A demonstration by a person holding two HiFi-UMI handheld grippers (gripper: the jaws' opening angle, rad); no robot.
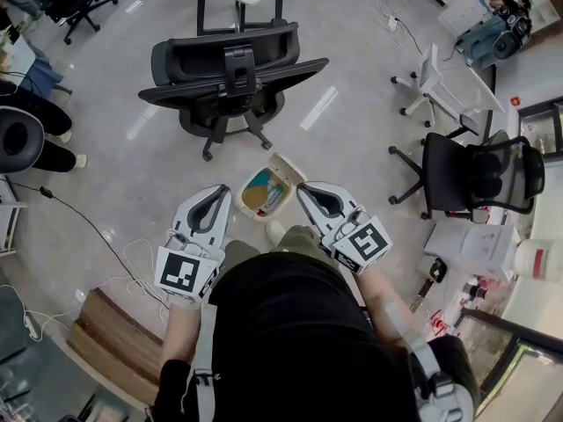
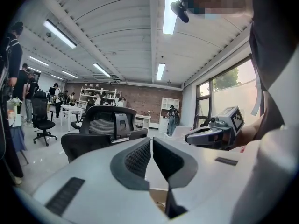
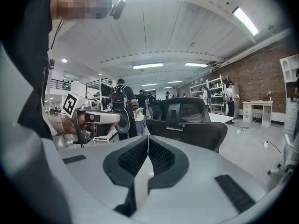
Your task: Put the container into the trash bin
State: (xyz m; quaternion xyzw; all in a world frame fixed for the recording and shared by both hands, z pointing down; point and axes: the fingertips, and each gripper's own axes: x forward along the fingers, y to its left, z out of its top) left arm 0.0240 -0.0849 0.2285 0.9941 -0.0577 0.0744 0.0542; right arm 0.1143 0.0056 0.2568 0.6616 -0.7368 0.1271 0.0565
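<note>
A small beige trash bin (image 1: 274, 202) stands on the floor with its lid (image 1: 288, 167) tipped open, just ahead of the person's feet. Blue and orange contents (image 1: 258, 192) lie inside; I cannot tell what they are. My left gripper (image 1: 221, 193) hangs just left of the bin, jaws together and nothing between them (image 2: 152, 141). My right gripper (image 1: 303, 188) hangs just right of the bin, also shut and empty (image 3: 148, 140). Both point roughly level across the room. Each gripper shows in the other's view: the right gripper (image 2: 194, 137) and the left gripper (image 3: 122, 121).
A black office chair (image 1: 233, 82) lies reclined on the floor beyond the bin. Another black chair (image 1: 479, 174) and a white chair (image 1: 431, 82) stand at the right. Cables (image 1: 132, 253) trail at the left beside a wooden step (image 1: 106, 341). People stand farther off (image 3: 119, 101).
</note>
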